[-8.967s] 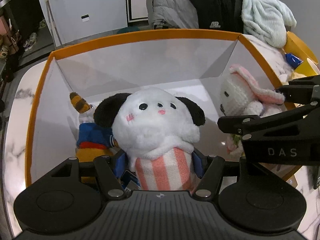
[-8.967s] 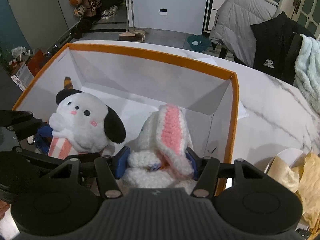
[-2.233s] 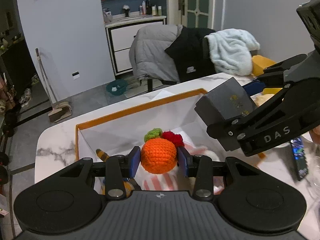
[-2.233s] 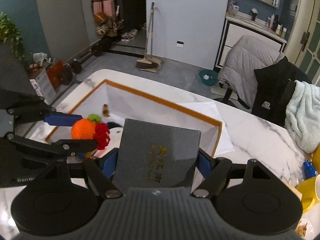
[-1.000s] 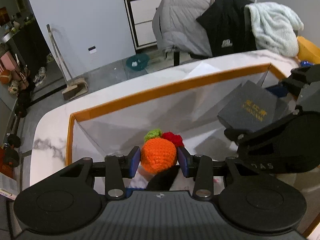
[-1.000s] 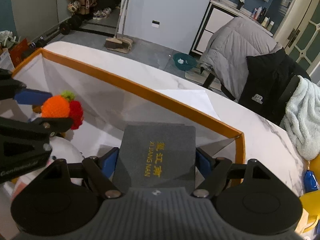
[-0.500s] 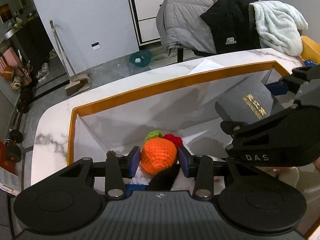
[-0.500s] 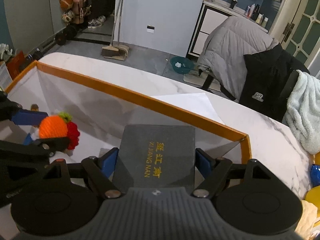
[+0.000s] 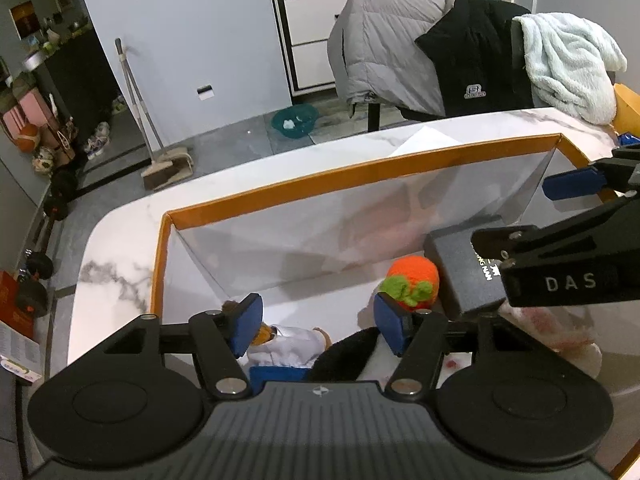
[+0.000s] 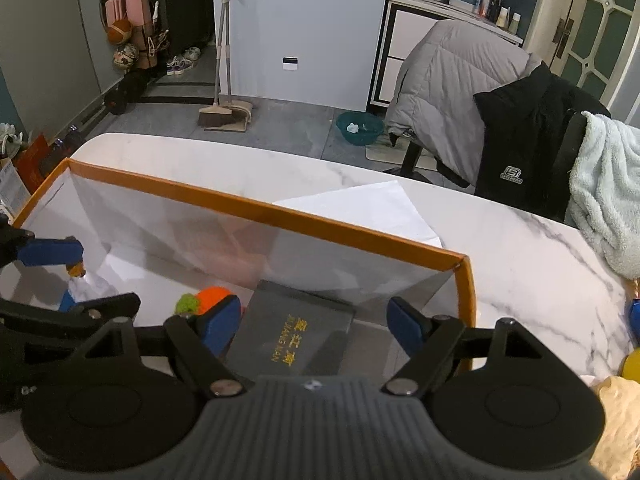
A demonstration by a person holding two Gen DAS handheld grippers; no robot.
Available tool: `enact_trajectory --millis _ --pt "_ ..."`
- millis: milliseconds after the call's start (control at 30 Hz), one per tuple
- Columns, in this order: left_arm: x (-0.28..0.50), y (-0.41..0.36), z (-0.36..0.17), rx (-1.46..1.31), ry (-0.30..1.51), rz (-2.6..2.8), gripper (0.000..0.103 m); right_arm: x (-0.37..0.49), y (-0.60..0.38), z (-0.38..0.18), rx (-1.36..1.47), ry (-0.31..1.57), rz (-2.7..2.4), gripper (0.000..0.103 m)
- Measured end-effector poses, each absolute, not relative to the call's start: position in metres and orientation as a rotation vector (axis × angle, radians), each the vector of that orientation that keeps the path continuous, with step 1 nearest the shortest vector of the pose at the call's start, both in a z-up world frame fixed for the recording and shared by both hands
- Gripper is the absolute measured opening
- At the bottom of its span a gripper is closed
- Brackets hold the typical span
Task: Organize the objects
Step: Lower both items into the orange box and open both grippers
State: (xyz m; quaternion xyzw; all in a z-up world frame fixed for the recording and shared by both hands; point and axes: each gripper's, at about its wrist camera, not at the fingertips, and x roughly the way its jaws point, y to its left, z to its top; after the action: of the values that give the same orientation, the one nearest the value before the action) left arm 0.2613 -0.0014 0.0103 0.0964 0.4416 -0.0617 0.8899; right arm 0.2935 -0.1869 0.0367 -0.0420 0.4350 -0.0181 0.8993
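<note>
A white box with an orange rim (image 9: pixel 360 176) (image 10: pixel 280 216) stands on the marble table. My left gripper (image 9: pixel 319 326) hangs over its near left part. Its jaws are opening, with nothing between them. An orange crochet fruit (image 9: pixel 414 278) (image 10: pixel 212 294) with a green leaf lies on the box floor just past the right pad. Touching the fruit is a dark grey gift box (image 9: pixel 456 276) (image 10: pixel 296 332) with gold lettering. My right gripper (image 10: pixel 312 326) is open above the gift box, and a gap shows at its right pad. Plush toys (image 9: pixel 288 340) lie under my left gripper.
A sheet of paper (image 10: pixel 360 208) lies on the table behind the box. Past the table a chair carries a grey jacket (image 9: pixel 380 40), a black jacket and a pale blue towel (image 10: pixel 604 184). Yellow items (image 10: pixel 630 364) sit at the far right. A broom (image 10: pixel 222 80) leans on the wall.
My left jaws have spread and let go of the orange fruit, which now lies on the box floor. The grey gift box has dropped out of my right pads and rests beside the fruit.
</note>
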Motion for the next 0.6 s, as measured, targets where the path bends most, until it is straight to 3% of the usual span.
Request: enact_trajectory --millis 600 --pt "0.226 0.001 0.056 0.153 0.846 -0.15 0.075 0.242 -0.174 0.07 -0.126 0.874 0.001 0.081"
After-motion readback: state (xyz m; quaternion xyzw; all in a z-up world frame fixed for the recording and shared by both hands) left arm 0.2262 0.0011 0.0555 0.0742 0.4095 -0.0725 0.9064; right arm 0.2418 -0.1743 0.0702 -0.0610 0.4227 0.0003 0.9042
